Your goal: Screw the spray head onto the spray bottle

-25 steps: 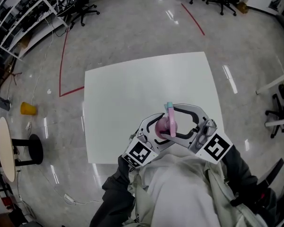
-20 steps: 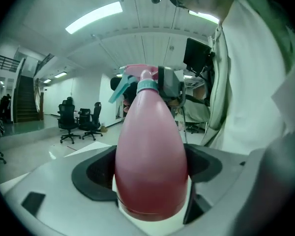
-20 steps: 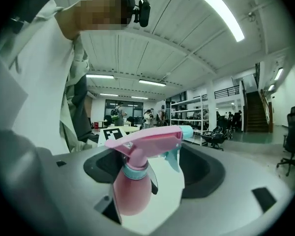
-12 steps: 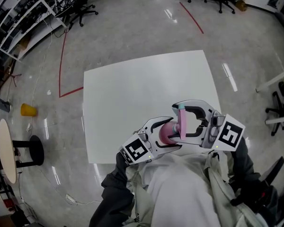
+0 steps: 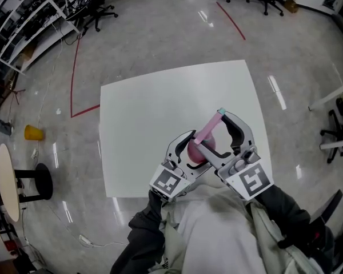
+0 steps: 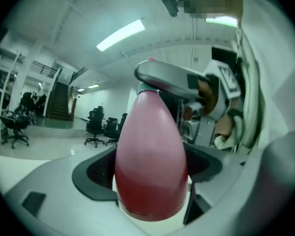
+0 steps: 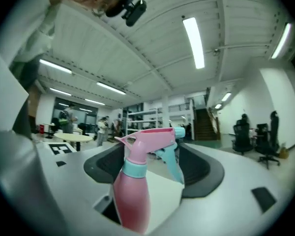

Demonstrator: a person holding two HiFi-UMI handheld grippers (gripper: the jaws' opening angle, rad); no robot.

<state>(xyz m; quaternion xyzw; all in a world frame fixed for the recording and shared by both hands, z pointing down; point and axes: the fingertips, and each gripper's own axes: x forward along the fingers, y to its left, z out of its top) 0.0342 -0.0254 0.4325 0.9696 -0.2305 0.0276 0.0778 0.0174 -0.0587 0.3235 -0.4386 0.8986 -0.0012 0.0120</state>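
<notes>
Left gripper [image 6: 150, 183] is clamping the pink, teardrop-shaped spray bottle [image 6: 150, 151] around its wide lower body, holding it in the air over the near part of the white table [image 5: 143, 113], close to the person's chest. Spray head [image 7: 155, 132] is sitting on the neck: pale blue collar, pink top, blue trigger and nozzle tip. Right gripper [image 7: 152, 161] is standing released, its jaws having just been opening, spread either side of the head without pressing it.
</notes>
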